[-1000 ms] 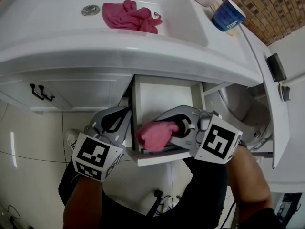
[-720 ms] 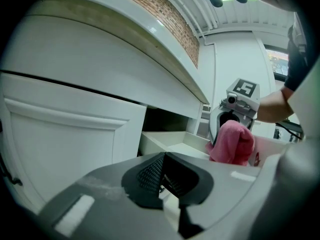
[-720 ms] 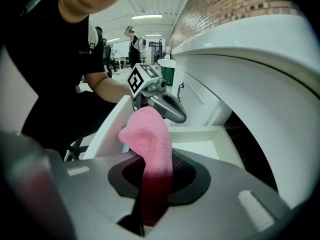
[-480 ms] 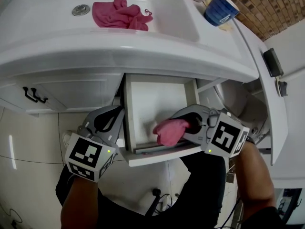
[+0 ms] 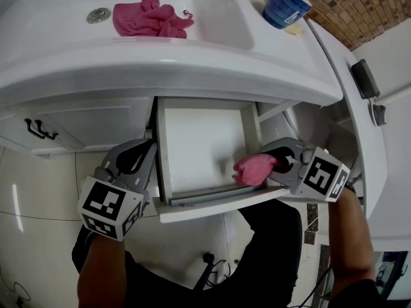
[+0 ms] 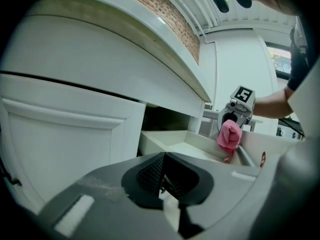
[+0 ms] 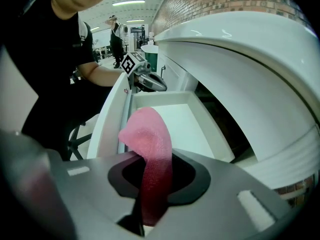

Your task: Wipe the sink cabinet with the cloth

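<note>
Though overhead-only — spare cloth [image 5: 149, 19] in sink [image 5: 215, 11].

The sink [image 5: 276, 56] before me is holding a pink rag [image 5: 149, 19] beside the drain [image 5: 98, 15]; a blue cup [image 5: 286, 5] is standing on its right ledge.

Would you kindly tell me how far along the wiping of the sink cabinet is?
Done: the white drawer is pulled open. In hand: the right gripper is shut on the pink cloth at the drawer's front right corner; the left gripper sits empty beside the drawer. Left, probably: the white panelled cabinet doors, with no cloth near them.
</note>
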A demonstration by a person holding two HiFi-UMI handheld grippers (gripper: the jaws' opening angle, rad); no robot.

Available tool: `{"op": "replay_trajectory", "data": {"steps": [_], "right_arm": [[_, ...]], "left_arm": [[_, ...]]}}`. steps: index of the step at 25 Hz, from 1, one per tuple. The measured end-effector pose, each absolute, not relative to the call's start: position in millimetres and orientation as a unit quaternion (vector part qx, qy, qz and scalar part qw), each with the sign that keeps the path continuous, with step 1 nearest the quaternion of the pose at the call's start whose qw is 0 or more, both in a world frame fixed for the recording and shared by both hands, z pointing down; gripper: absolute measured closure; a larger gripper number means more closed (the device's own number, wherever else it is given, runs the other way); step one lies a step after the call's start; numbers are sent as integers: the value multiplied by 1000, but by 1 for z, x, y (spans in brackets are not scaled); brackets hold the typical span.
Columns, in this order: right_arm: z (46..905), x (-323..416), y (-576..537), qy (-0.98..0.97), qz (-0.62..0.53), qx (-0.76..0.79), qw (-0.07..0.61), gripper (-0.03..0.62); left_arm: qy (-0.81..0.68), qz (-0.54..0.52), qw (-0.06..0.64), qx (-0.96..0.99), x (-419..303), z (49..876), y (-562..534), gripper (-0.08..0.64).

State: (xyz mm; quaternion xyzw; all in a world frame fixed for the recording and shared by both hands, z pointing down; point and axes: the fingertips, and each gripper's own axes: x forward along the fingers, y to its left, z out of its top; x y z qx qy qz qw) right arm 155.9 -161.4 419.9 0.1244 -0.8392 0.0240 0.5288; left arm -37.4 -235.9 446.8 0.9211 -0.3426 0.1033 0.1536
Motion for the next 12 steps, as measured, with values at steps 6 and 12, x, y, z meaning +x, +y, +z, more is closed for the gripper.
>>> {"op": "replay_trajectory", "data": {"steps": [6,12], "right_arm": [[419,195,-159,-824,44,159,542,512],[415,206,-165,-826,53,197,526,511]], "left_arm": [[-351,108,151,918,-39,449,-238,554],[-359,112,148,915,-41,452,-240,554]]}}
